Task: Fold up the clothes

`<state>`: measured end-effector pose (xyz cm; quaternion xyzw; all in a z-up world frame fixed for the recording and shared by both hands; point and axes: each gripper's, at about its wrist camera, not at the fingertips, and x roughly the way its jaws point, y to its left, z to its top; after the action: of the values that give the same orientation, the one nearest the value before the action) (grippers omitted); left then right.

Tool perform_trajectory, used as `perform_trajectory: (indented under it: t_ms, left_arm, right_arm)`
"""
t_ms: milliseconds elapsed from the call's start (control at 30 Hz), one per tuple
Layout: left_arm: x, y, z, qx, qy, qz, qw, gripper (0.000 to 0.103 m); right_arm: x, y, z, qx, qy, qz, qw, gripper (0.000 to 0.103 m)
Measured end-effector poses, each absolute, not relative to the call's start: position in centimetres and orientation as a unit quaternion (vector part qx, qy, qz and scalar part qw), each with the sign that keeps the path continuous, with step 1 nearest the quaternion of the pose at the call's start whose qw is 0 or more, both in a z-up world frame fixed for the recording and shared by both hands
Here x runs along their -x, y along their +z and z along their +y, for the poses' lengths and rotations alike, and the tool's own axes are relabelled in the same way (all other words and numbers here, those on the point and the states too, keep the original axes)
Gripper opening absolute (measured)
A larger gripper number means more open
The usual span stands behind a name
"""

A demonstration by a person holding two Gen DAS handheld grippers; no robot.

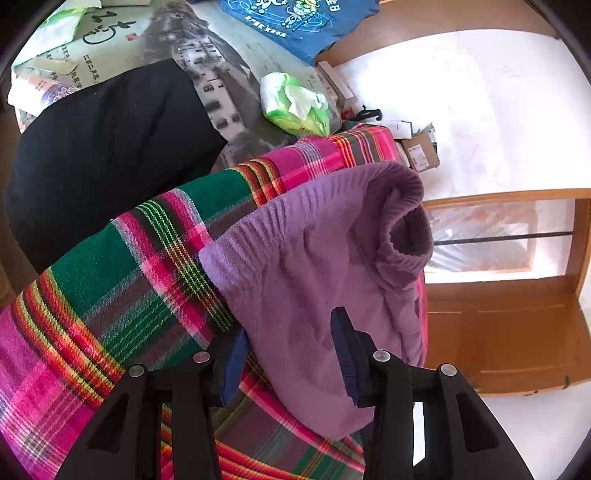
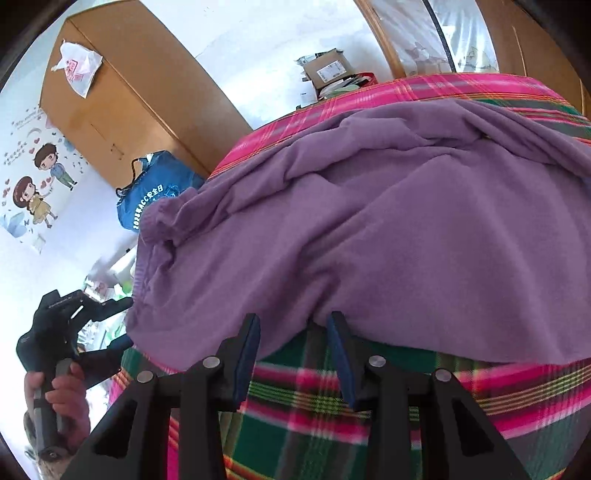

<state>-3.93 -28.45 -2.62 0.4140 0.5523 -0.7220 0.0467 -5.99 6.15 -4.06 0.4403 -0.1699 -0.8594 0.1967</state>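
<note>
A purple sweater (image 1: 314, 258) with a ribbed collar lies on a pink and green plaid blanket (image 1: 122, 280). My left gripper (image 1: 290, 325) stands open astride the sweater's near corner: one pad rests over the fabric, and the sweater's edge partly hides the other. In the right wrist view the sweater (image 2: 388, 229) lies spread and wrinkled over the blanket (image 2: 303, 398). My right gripper (image 2: 293, 325) is open, with its fingertips at the near hem and only blanket between them. The left gripper (image 2: 129, 321) shows at the sweater's left edge, held by a person's hand (image 2: 62, 398).
A black garment (image 1: 103, 155), a blue printed T-shirt (image 1: 295, 22) and a green tissue pack (image 1: 295, 103) lie beyond the blanket. A cardboard box (image 1: 421, 151) sits on the floor by a wooden wardrobe (image 1: 498, 332). A blue bag (image 2: 155, 192) leans against a wooden cabinet (image 2: 122, 92).
</note>
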Motion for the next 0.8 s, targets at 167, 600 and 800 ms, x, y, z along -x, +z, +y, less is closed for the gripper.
perform_trajectory:
  t_ms: [167, 600, 800]
  left_arm:
    - [4.1, -2.6, -28.4, -0.415, -0.724, 0.549, 0.046, 0.045]
    - [3.5, -2.9, -28.7, -0.421, -0.723, 0.545, 0.058, 0.026]
    - [3.0, -2.9, -28.9, -0.424, -0.722, 0.543, 0.059, 0.026]
  right_arm:
    - [5.6, -3.6, 4.5, -0.433, -0.88, -0.103, 0.169, 0.033]
    - [3.5, -2.9, 5.8, -0.425, -0.884, -0.106, 0.164, 0.004]
    - [1.2, -1.9, 7.1, -0.422, -0.884, -0.118, 0.164, 0.004]
